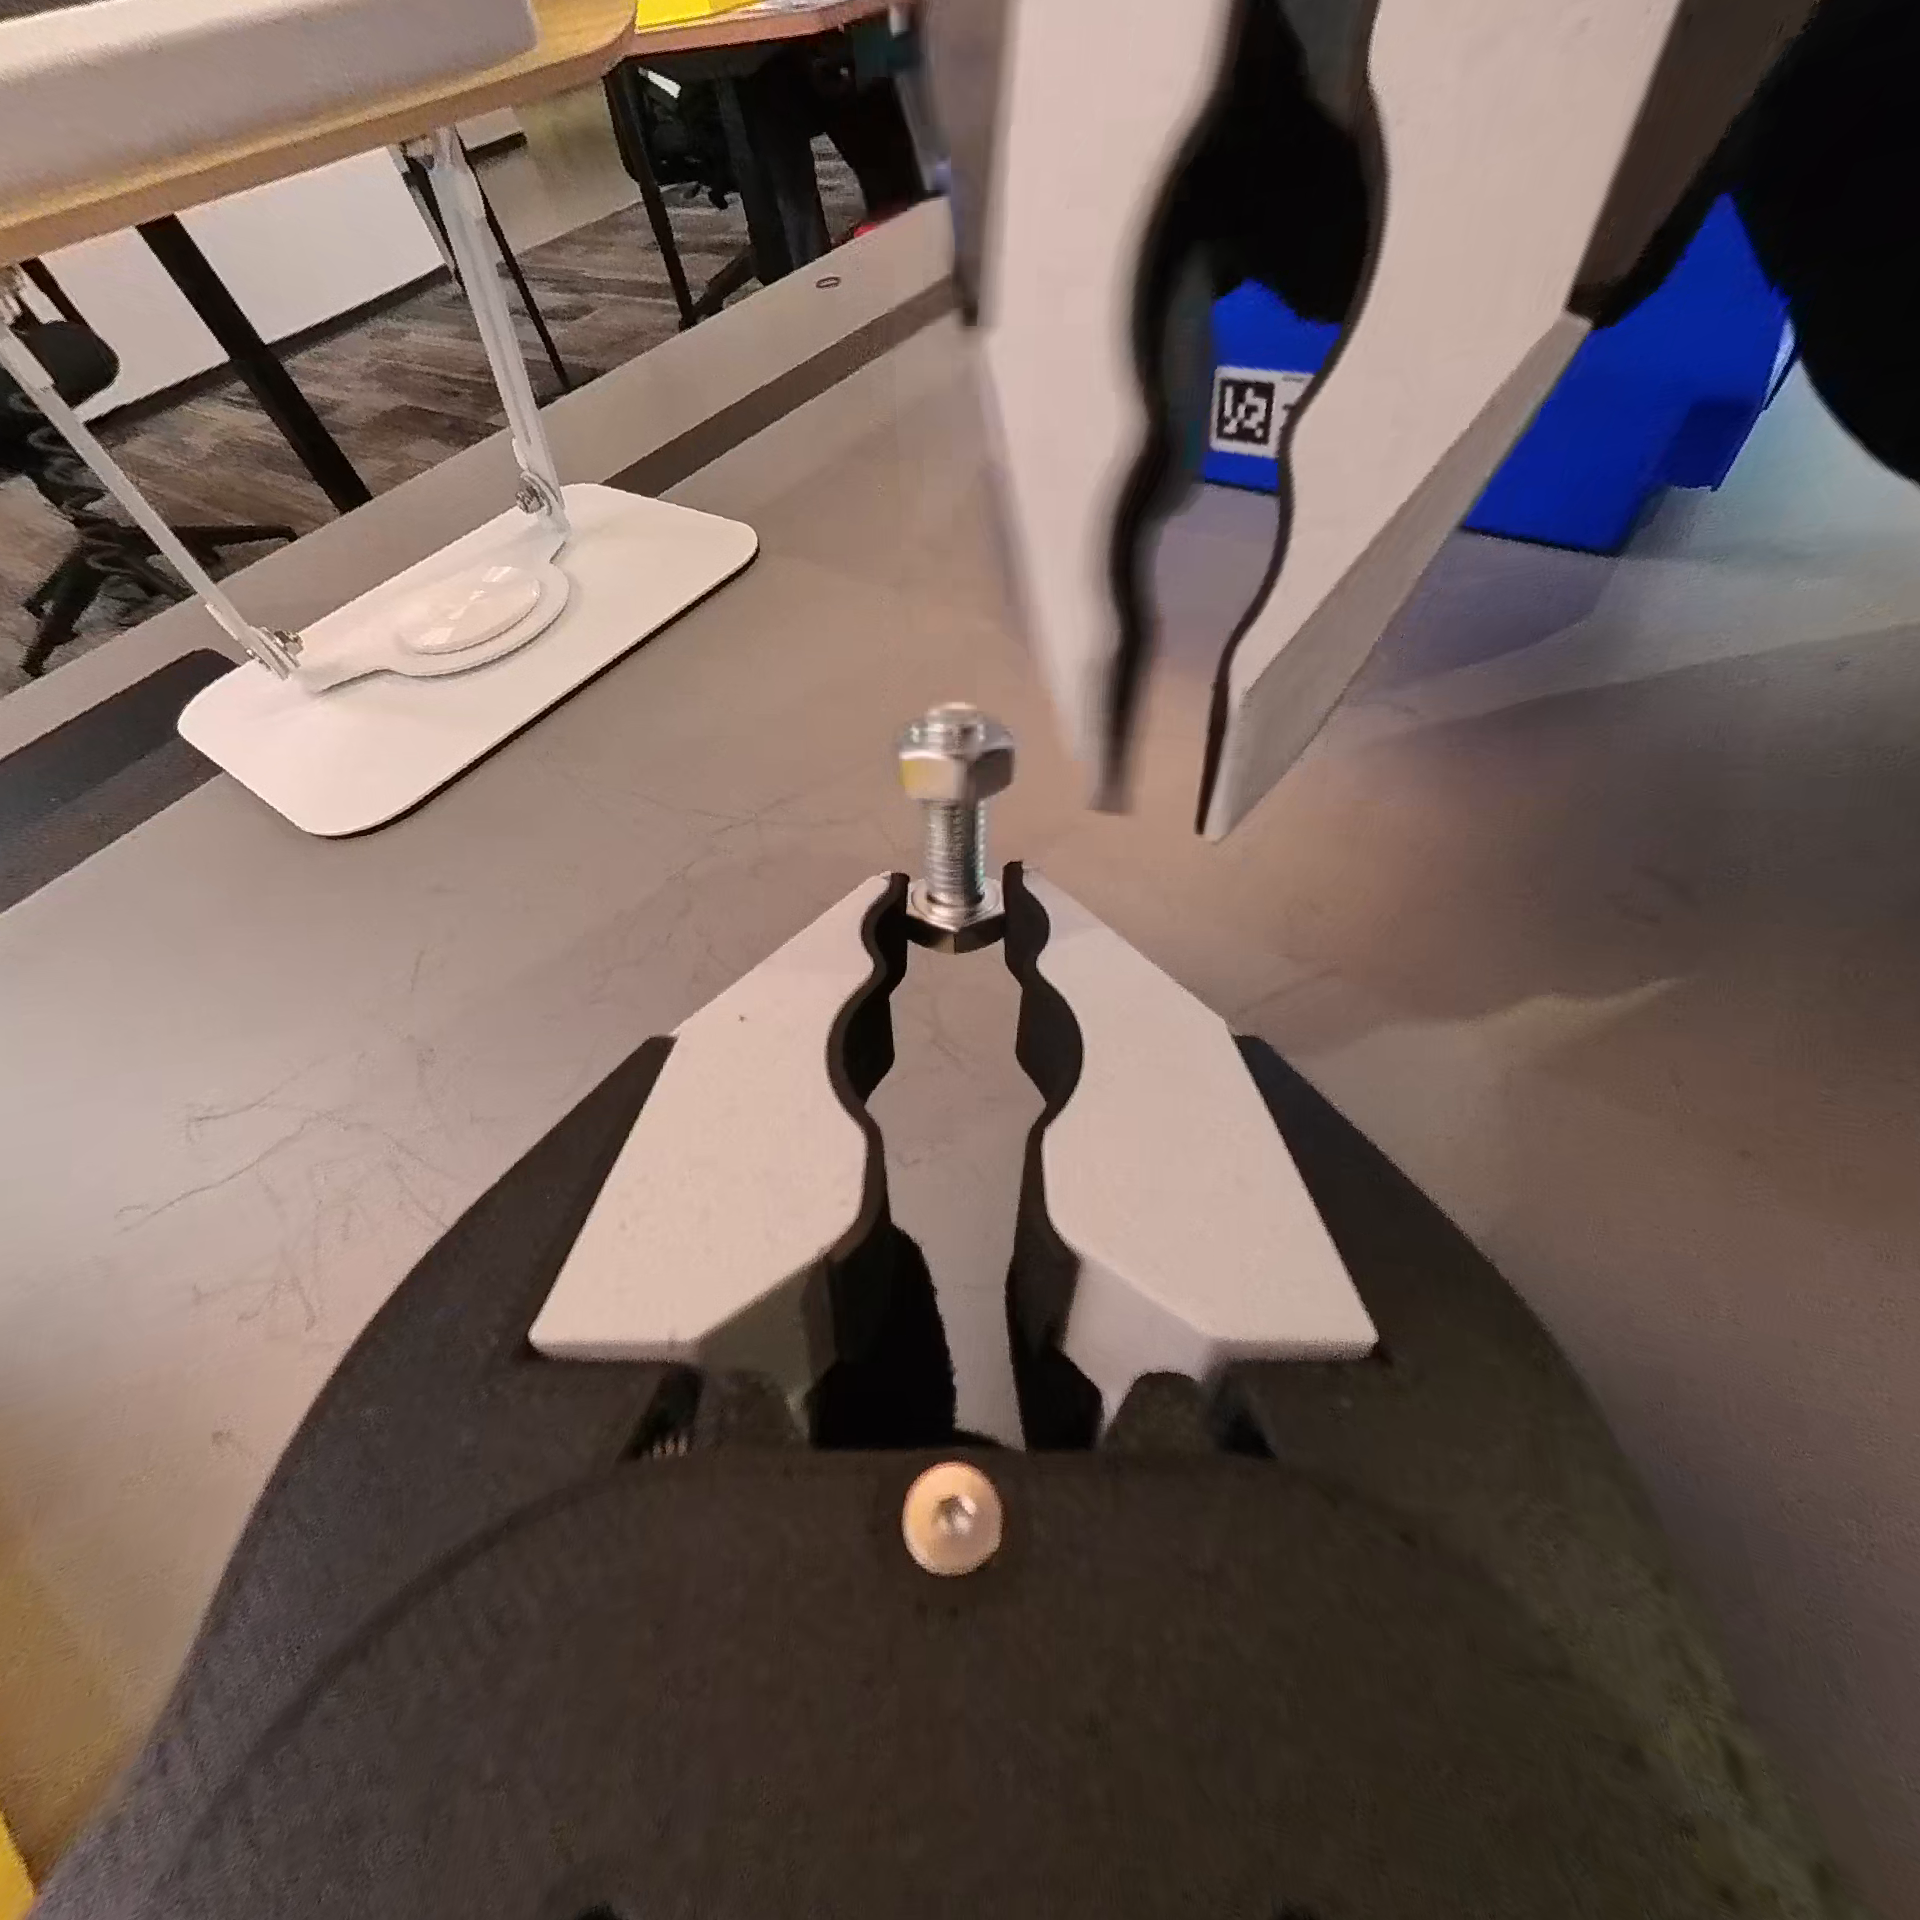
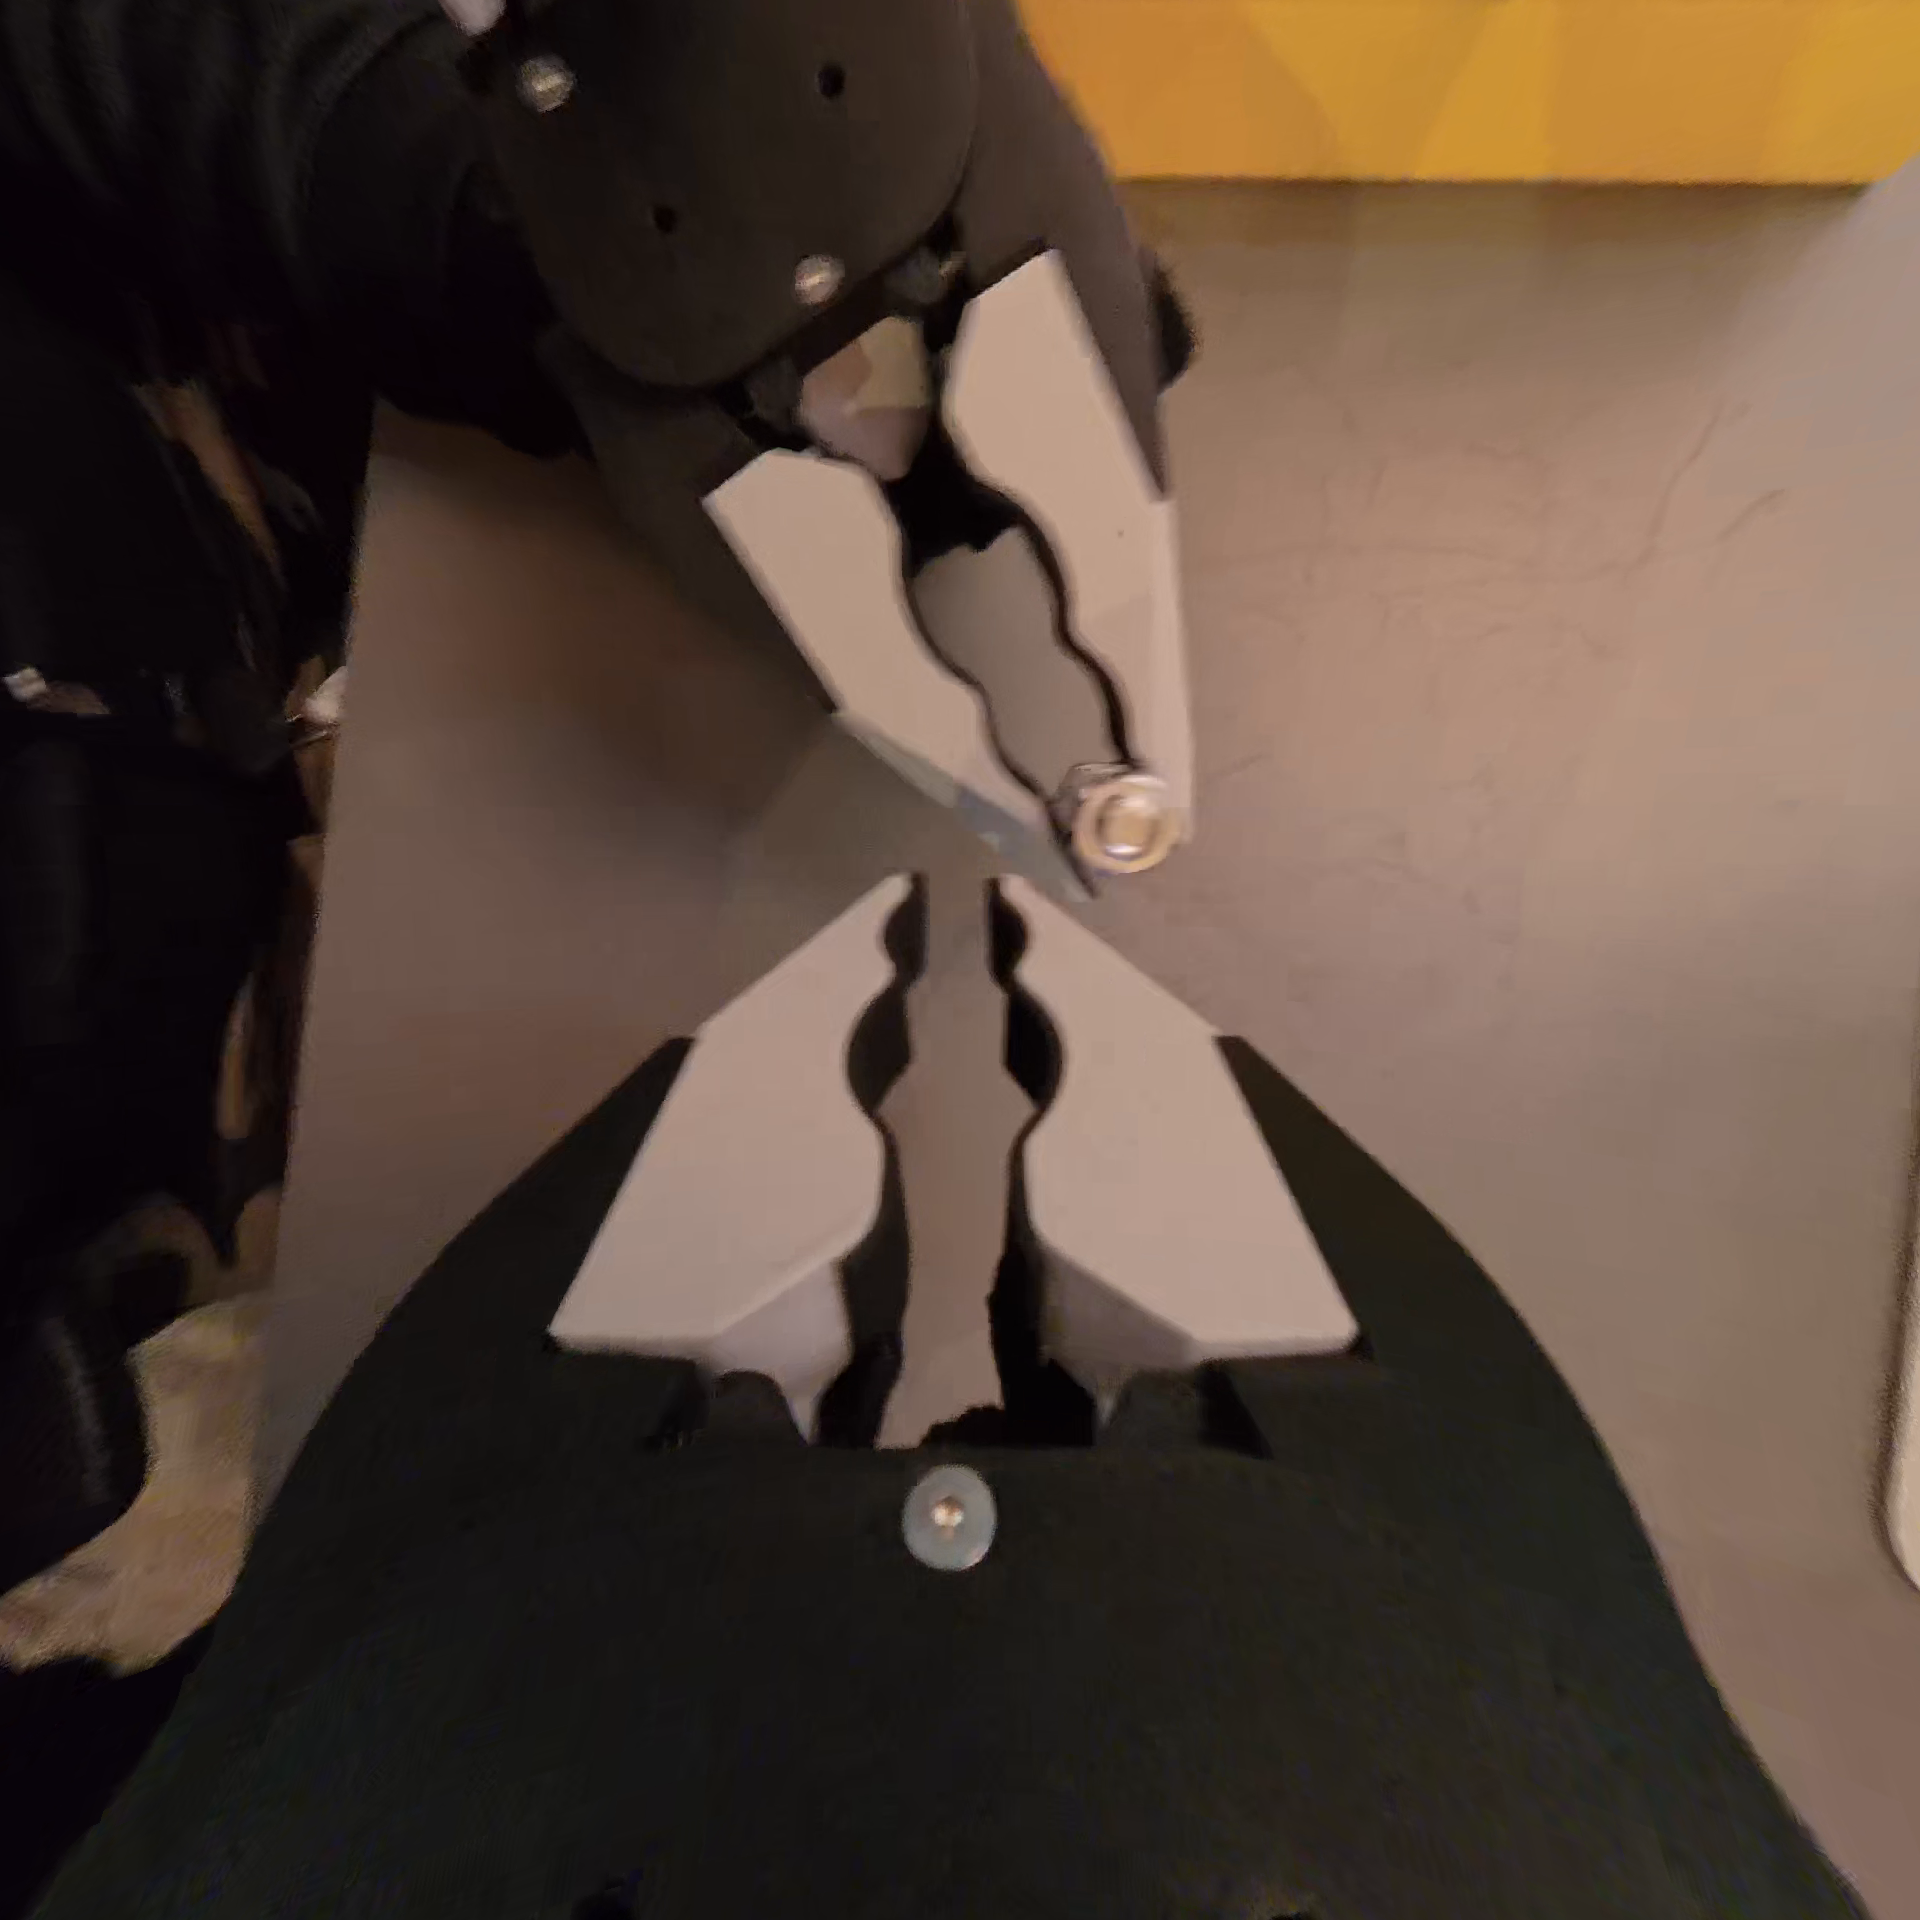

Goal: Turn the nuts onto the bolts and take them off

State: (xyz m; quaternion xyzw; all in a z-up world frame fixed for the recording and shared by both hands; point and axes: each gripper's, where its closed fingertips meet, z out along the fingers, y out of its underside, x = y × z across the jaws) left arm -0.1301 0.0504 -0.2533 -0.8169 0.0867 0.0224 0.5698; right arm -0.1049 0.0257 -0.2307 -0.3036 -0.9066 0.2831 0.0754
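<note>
Between the left gripper (image 1: pixel 951 894) fingertips the bolt (image 1: pixel 945 862) is clamped by its head, upright, nut (image 1: pixel 953 764) at its top; right gripper (image 1: pixel 1153 816), slightly parted and empty, should be centred over the nut before closing

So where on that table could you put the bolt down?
Bare grey table lies left of the left gripper, below the white stand, and right of the bolt toward the blue bin. It is crowded around the bolt, with the right gripper close.

Black-bodied hand-held gripper (image 1: pixel 951 883) with pale grey wavy-edged fingers (image 1: pixel 727 1174), one silver screw (image 1: pixel 953 1534).
</note>
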